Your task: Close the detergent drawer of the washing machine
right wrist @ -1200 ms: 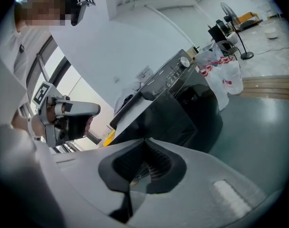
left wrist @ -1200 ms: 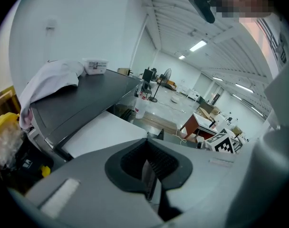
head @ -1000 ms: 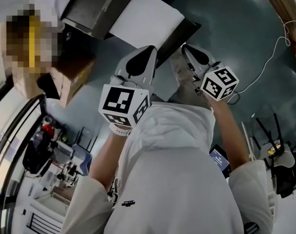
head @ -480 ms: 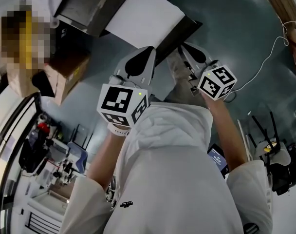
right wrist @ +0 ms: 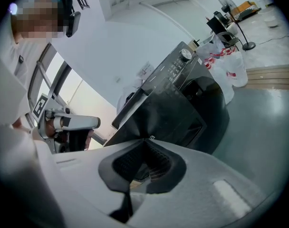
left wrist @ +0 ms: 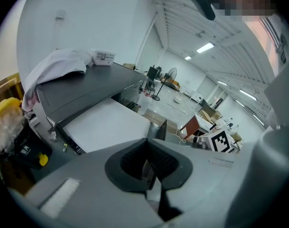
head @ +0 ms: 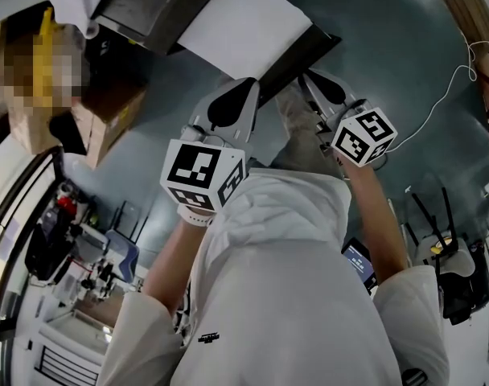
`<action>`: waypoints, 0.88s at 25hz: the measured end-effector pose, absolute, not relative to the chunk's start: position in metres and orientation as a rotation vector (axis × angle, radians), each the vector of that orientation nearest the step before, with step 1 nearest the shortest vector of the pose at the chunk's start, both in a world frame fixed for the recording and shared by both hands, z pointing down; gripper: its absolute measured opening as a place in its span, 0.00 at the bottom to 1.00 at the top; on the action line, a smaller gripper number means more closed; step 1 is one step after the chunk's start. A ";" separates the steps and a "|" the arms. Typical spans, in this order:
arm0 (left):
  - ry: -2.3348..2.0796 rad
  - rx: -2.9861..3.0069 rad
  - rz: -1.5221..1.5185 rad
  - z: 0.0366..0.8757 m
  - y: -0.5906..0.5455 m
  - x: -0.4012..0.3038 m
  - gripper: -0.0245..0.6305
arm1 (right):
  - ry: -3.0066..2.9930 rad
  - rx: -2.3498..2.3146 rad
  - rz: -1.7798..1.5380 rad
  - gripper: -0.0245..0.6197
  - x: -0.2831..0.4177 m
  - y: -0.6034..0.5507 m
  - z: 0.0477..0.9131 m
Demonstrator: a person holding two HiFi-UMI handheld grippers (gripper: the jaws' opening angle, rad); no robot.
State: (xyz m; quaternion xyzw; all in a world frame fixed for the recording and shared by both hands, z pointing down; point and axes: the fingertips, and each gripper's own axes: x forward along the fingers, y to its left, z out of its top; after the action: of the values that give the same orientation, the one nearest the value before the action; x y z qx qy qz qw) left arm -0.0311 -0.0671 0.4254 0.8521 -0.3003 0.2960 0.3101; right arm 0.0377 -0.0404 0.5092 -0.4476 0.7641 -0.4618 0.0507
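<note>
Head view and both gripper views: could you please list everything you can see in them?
washing machine: one, dark grey, ahead of both grippers
cloth: one, white, draped on the machine's top
small box: one, white, beside the cloth
plastic bags: several, white with red print, beside the machine
standing fan: one, dark, far across the floor
cardboard box: one, brown, at the head view's left
cable: one, white, on the floor at right
left gripper: one, grey, jaws together, empty
right gripper: one, grey, jaws together, empty
</note>
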 end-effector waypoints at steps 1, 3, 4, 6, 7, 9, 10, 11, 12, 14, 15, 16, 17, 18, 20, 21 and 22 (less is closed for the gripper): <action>-0.797 2.249 0.782 0.426 -0.068 -0.034 0.06 | 2.332 -1.354 -1.400 0.04 0.036 -0.041 0.509; -0.808 2.248 0.777 0.427 -0.070 -0.038 0.06 | 2.343 -1.339 -1.380 0.04 0.034 -0.046 0.506; -0.813 2.248 0.775 0.427 -0.071 -0.040 0.06 | 2.353 -1.340 -1.368 0.04 0.033 -0.048 0.505; -0.823 2.249 0.768 0.427 -0.072 -0.042 0.06 | 2.387 -1.347 -1.350 0.04 0.031 -0.052 0.506; -0.827 2.248 0.766 0.426 -0.073 -0.042 0.06 | 2.397 -1.346 -1.347 0.04 0.030 -0.053 0.507; -0.831 2.247 0.761 0.424 -0.073 -0.042 0.06 | 2.397 -1.347 -1.349 0.04 0.031 -0.052 0.506; -0.833 2.246 0.759 0.423 -0.072 -0.042 0.06 | 2.394 -1.350 -1.347 0.04 0.032 -0.051 0.505; -0.836 2.246 0.758 0.422 -0.072 -0.043 0.06 | 2.391 -1.350 -1.344 0.04 0.033 -0.051 0.503; -0.840 2.246 0.757 0.421 -0.072 -0.043 0.06 | 2.389 -1.347 -1.340 0.04 0.033 -0.052 0.501; -0.847 2.243 0.756 0.421 -0.074 -0.046 0.06 | 2.393 -1.342 -1.335 0.04 0.032 -0.055 0.501; -0.850 2.243 0.756 0.422 -0.076 -0.047 0.06 | 2.399 -1.340 -1.331 0.04 0.031 -0.057 0.501; -0.853 2.243 0.755 0.422 -0.077 -0.048 0.06 | 2.406 -1.339 -1.327 0.04 0.030 -0.059 0.501; -0.856 2.243 0.755 0.422 -0.078 -0.049 0.06 | 2.411 -1.338 -1.324 0.04 0.029 -0.060 0.502; -0.858 2.243 0.754 0.422 -0.079 -0.049 0.06 | 2.415 -1.339 -1.322 0.04 0.029 -0.060 0.502; -0.861 2.241 0.751 0.422 -0.079 -0.049 0.06 | 2.411 -1.340 -1.325 0.04 0.028 -0.061 0.502; -0.862 2.240 0.750 0.422 -0.080 -0.050 0.06 | 2.405 -1.340 -1.329 0.04 0.028 -0.061 0.502; -0.864 2.239 0.749 0.422 -0.081 -0.051 0.06 | 2.398 -1.340 -1.332 0.04 0.027 -0.062 0.502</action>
State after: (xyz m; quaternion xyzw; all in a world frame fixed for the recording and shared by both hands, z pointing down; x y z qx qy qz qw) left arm -0.0507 -0.0809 0.4221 0.8471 -0.3267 0.2834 0.3088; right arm 0.0271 -0.0624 0.5023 -0.4384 0.7848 -0.4358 0.0442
